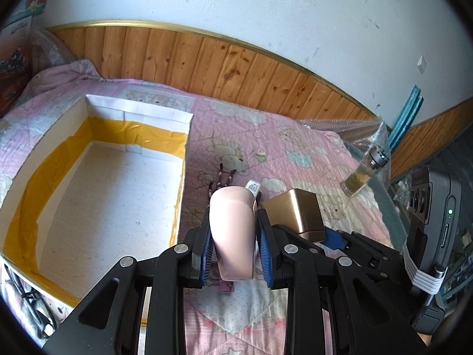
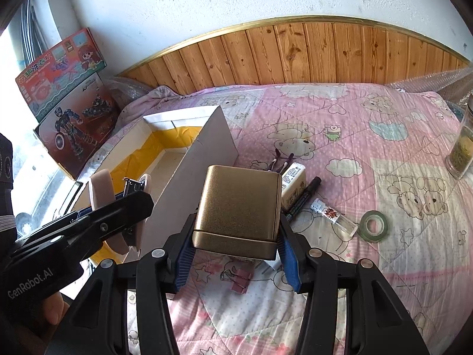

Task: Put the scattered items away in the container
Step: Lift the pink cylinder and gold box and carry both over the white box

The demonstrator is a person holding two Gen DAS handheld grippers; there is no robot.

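Container (image 1: 97, 177) on the quilt looks bare so far, with the left gripper (image 1: 233, 248) clamped on a pink stapler (image 1: 233, 230), the right gripper (image 2: 236, 254) pinching a gold tin (image 2: 239, 207), and marker (image 2: 304, 195), tape roll (image 2: 373, 225) and binder clip (image 2: 241, 281) left lying around.

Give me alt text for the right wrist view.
The right gripper holds a gold tin above a pink quilt. On the left, the left gripper holds a pink stapler beside a white box.
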